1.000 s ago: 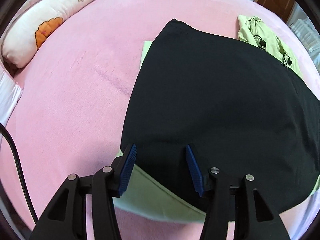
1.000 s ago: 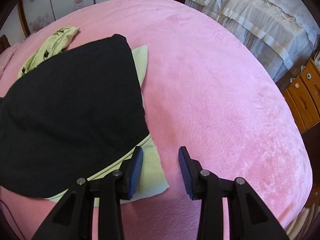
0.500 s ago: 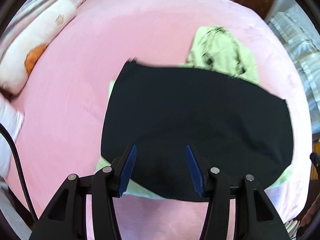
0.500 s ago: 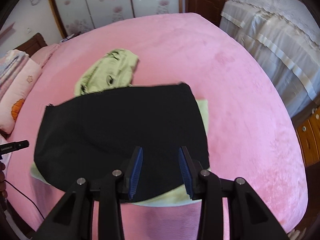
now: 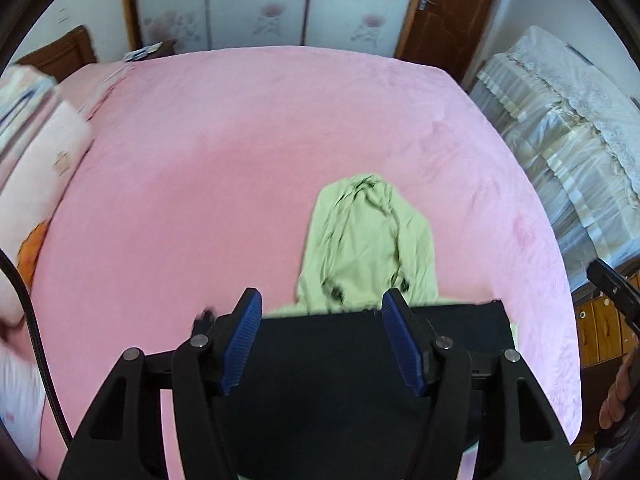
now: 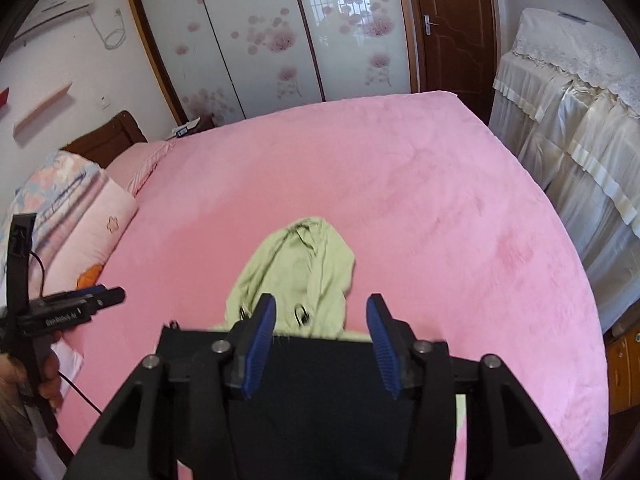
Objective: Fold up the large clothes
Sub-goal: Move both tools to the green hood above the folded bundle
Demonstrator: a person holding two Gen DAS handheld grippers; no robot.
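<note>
While both fingers gape empty | right view alone shows left gripper [image 6: 116, 295] | black garment [image 6: 320, 392] folded

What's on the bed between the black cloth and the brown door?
The crumpled light green garment lies just past the black cloth. Beyond it, only bare pink bed cover runs to the brown door. The right wrist view shows it best.

Both grippers are matte black frames with triangular cut-outs and round silver screws at the finger joints. The left gripper [image 5: 322, 340] and right gripper [image 6: 321, 346] carry ribbed blue pads [image 5: 242, 342] inside each finger. A thin black cable [image 5: 34, 336] runs left of the left gripper's frame, whose side bears small white lettering [image 6: 66, 318].
</note>
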